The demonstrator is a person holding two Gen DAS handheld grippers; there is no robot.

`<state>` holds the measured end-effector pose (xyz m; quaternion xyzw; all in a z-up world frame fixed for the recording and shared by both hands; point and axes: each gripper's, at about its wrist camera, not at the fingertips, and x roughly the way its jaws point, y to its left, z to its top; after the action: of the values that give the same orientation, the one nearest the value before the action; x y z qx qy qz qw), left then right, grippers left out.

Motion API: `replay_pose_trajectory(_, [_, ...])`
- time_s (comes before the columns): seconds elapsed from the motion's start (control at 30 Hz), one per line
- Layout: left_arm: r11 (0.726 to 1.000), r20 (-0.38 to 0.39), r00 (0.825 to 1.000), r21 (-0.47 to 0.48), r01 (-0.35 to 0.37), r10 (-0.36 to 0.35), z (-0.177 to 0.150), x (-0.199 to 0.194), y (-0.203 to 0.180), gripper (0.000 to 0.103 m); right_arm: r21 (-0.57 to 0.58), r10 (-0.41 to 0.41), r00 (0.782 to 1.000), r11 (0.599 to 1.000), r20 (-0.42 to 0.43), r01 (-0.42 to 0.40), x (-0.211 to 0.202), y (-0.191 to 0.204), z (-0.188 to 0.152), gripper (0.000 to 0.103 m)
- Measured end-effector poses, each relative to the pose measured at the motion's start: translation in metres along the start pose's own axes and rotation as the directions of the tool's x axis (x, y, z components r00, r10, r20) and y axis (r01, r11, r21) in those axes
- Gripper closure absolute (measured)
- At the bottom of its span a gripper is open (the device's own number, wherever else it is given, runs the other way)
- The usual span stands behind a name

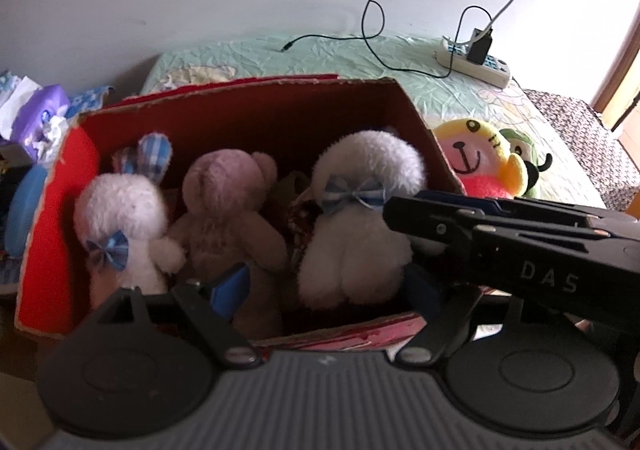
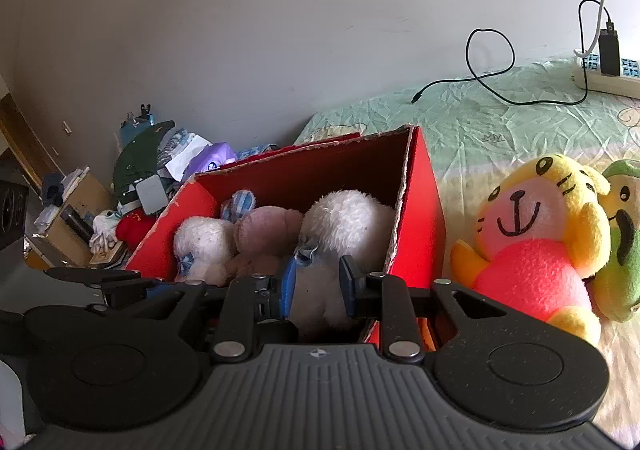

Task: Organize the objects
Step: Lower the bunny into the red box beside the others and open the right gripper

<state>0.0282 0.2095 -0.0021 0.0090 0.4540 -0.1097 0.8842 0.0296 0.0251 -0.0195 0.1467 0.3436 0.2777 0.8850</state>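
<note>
An open red cardboard box (image 1: 52, 234) (image 2: 424, 217) stands on the bed. Side by side inside it sit a white bunny (image 1: 120, 217) (image 2: 200, 242), a brownish bear (image 1: 228, 201) (image 2: 264, 230) and a larger white plush with a blue bow (image 1: 360, 234) (image 2: 348, 217). My left gripper (image 1: 326, 288) (image 2: 120, 282) hangs open over the box's near side, the bear's legs and the white plush's bottom between its fingers. My right gripper (image 2: 318, 286) (image 1: 394, 209) comes in from the right, shut on the larger white plush's lower body.
A yellow tiger plush (image 1: 480, 165) (image 2: 536, 242) and a green plush (image 1: 524, 153) (image 2: 620, 242) lie on the bed right of the box. A power strip (image 1: 476, 57) (image 2: 608, 77) with a black cable (image 1: 372, 29) lies farther back. Clutter with a purple tissue pack (image 1: 40, 109) (image 2: 216, 155) sits on the left.
</note>
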Motion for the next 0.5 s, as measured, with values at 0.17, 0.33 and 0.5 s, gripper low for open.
replay_pose_trajectory(0.17, [0.999, 0.01, 0.999, -0.016, -0.038, 0.038, -0.002, -0.005, -0.005, 0.019, 0.023, 0.035, 0.999, 0.999, -0.013, -0.035, -0.004, -0.002, -0.001, 0.077])
replay_pose_trajectory(0.33, [0.997, 0.01, 0.998, -0.039, -0.068, 0.068, -0.002, -0.011, -0.011, 0.021, 0.049, 0.074, 0.997, 0.996, -0.014, -0.073, -0.012, -0.008, -0.001, 0.074])
replay_pose_trajectory(0.5, [0.992, 0.026, 0.992, -0.041, -0.119, 0.12, -0.004, -0.016, -0.023, 0.023, 0.056, 0.115, 0.993, 0.992, -0.014, -0.114, -0.023, -0.017, -0.001, 0.073])
